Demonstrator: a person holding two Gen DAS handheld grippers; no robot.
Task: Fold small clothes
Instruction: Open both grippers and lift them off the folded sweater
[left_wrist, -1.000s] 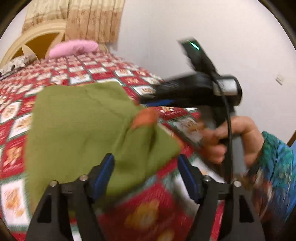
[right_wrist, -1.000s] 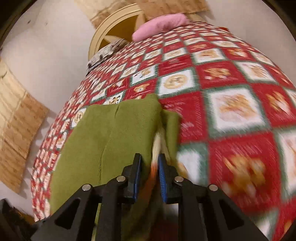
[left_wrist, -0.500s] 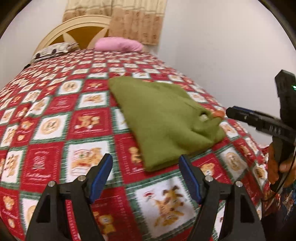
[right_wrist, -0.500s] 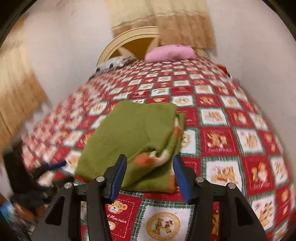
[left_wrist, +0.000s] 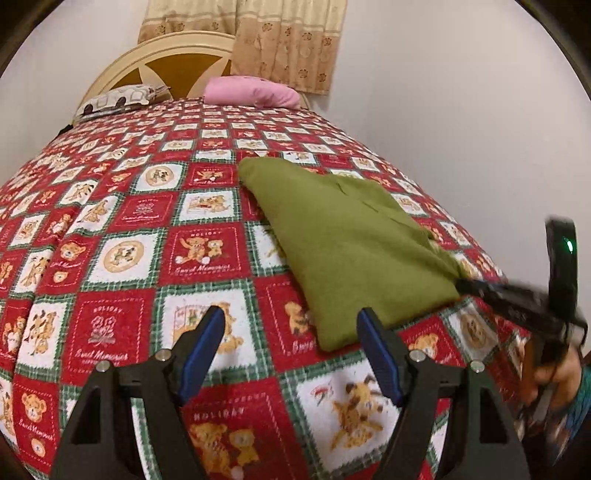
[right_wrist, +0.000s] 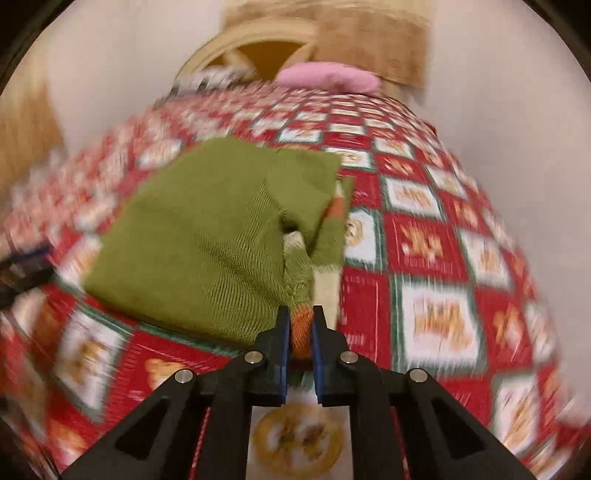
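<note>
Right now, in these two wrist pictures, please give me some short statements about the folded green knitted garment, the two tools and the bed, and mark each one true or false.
1. The folded green knitted garment lies on the red, white and green teddy-bear patterned bedspread. True.
2. The left tool is shut on the garment. False: its blue pads stand wide apart with only bedspread between them.
3. The right tool pinches an orange-trimmed corner of the garment. True.
4. A pink pillow lies at the head of the bed, by the cream wooden headboard. True.
5. The garment hangs fully in the air. False: most of it rests on the bedspread.
</note>
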